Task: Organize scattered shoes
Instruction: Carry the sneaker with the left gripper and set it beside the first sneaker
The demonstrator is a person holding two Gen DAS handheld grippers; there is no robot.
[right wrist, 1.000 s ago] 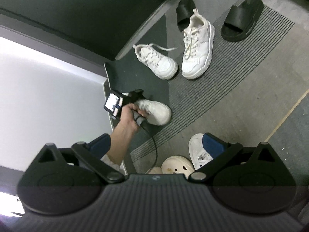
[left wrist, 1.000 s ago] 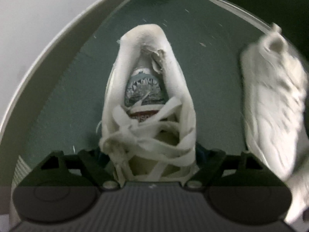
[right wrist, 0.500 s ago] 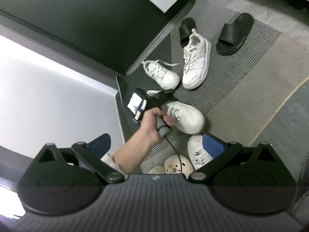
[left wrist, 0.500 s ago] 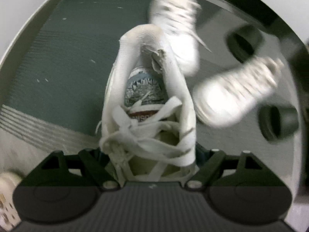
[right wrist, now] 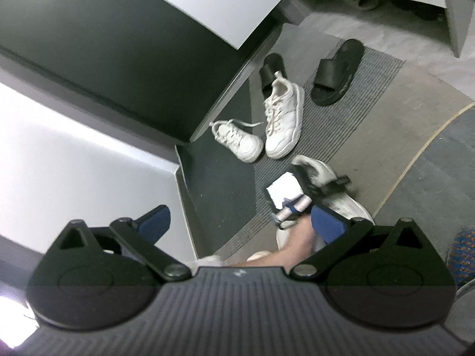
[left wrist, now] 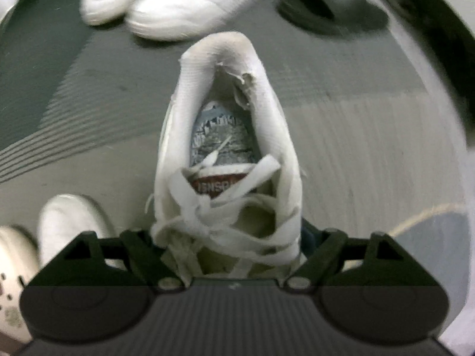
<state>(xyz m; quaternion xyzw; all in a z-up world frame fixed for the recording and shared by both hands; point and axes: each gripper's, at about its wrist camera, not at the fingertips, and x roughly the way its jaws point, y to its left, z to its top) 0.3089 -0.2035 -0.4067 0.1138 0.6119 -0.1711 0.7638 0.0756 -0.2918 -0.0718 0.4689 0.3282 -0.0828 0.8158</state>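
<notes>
Left gripper clamps worn white sneaker, jaws easing apart, centre frame; right gripper wide, empty.

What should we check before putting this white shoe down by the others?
1. Held sneaker between the left gripper fingers: they are opening, so grip firmness cannot tell.
2. Right gripper open and empty: ok.
3. Laces tucked in: not ok, they hang loose.
4. Bare floor beneath the held sneaker: ok.
5. Its partner, the small sneaker or the large sneaker: cannot tell.
</notes>
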